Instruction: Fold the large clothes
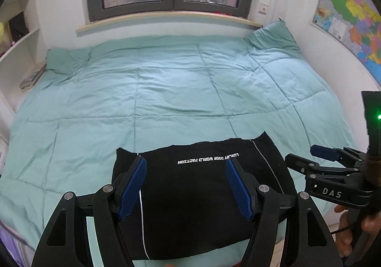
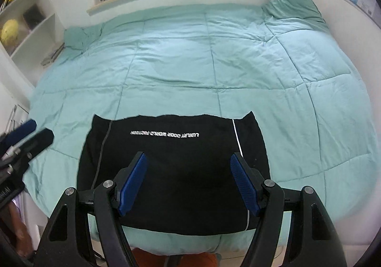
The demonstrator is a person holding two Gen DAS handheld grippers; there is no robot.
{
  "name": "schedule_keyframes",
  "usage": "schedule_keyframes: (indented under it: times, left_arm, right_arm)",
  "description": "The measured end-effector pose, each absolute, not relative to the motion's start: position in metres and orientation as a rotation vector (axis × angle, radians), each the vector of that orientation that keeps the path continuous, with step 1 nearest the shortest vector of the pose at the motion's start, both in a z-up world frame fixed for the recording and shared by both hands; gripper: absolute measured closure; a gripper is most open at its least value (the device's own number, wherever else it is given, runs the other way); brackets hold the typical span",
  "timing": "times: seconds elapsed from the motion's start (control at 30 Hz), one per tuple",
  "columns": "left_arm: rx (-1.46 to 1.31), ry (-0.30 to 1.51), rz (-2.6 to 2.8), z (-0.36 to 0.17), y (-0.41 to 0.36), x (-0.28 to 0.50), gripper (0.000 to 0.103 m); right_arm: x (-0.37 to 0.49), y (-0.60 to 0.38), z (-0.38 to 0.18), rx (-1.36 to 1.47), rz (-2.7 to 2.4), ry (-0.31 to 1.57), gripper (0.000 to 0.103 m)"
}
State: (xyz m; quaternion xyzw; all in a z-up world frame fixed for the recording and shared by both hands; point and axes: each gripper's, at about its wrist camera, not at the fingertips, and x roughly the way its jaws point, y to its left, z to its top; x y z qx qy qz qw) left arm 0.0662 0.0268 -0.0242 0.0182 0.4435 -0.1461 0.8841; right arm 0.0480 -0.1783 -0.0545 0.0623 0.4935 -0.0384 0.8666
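Note:
A black garment [image 1: 202, 200] with white lettering and white side stripes lies folded into a flat rectangle at the near edge of the bed; it also shows in the right wrist view [image 2: 176, 167]. My left gripper [image 1: 187, 164] is open and empty, held above the garment's left half. My right gripper [image 2: 189, 160] is open and empty above its right half. The right gripper [image 1: 302, 155] shows at the right of the left wrist view, and the left gripper [image 2: 39, 130] at the left of the right wrist view.
A teal quilt [image 1: 181, 91] covers the whole bed, with a teal pillow [image 1: 271, 36] at the far right corner. A window and sill [image 1: 166, 22] run behind the bed. White shelves [image 1: 21, 36] stand at the left, a map [image 1: 352, 19] hangs on the right wall.

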Motion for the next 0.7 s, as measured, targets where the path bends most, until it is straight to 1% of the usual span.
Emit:
schedule_keyframes:
  times: [0.2, 0.7]
  left_arm:
    - [0.012, 0.936, -0.257, -0.028, 0.031, 0.062, 0.032]
    - [0.007, 1.002, -0.236, -0.049, 0.027, 0.075, 0.032]
  right_arm:
    - [0.049, -0.171, -0.045, 0.080, -0.113, 1.010, 0.028]
    - [0.062, -0.168, -0.065, 0.071, -0.107, 1.049, 0.028]
